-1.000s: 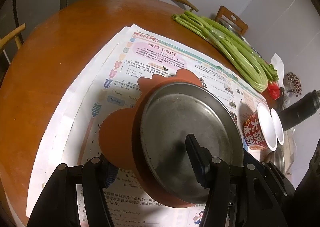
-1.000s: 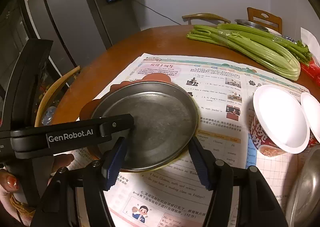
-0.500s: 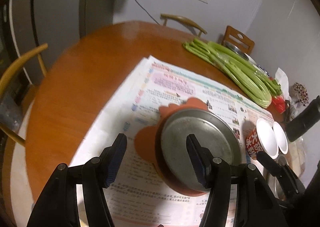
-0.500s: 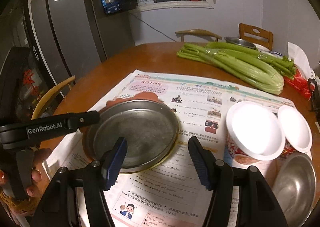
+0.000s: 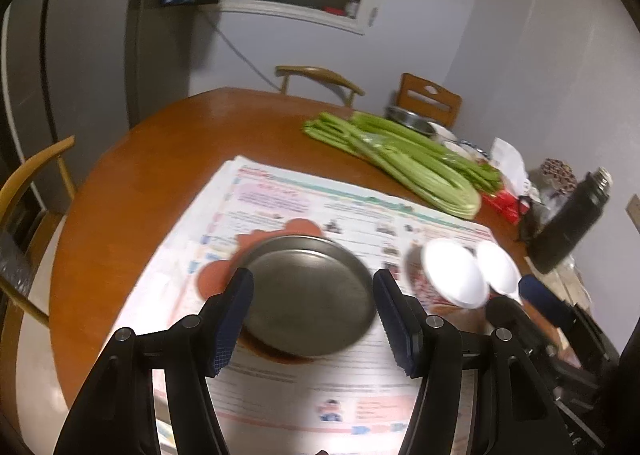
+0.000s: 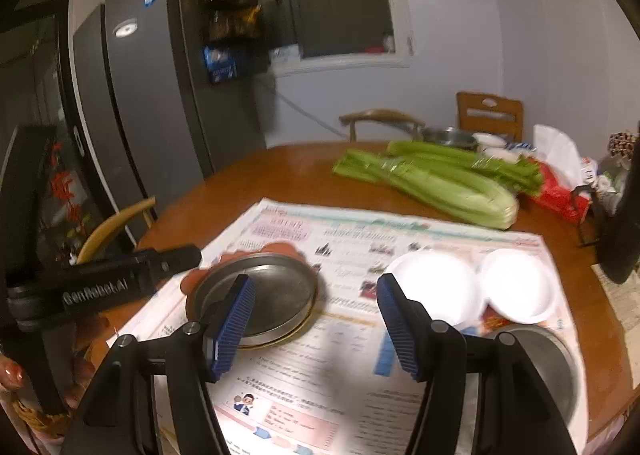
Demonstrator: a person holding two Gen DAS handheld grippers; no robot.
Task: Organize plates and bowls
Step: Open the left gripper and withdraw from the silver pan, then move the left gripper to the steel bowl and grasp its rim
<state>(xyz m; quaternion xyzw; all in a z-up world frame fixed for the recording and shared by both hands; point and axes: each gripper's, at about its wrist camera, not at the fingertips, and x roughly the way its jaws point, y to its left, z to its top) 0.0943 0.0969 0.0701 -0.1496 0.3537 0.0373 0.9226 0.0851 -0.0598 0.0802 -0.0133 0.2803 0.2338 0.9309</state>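
Steel plate (image 5: 308, 295) sits on an orange plate (image 5: 214, 279), both on the newspaper (image 5: 280, 191) on the table (image 5: 160, 143). Your left gripper (image 5: 312, 319) has fingers spread, nothing between them; same for your right gripper (image 6: 316, 323). Two white bowls (image 6: 516, 287) sit right of the plates, apart. Celery (image 6: 440, 179) lies behind.

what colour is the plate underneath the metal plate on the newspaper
Orange-red, with a scalloped edge peeking out behind the metal plate. It shows best in the left wrist view.
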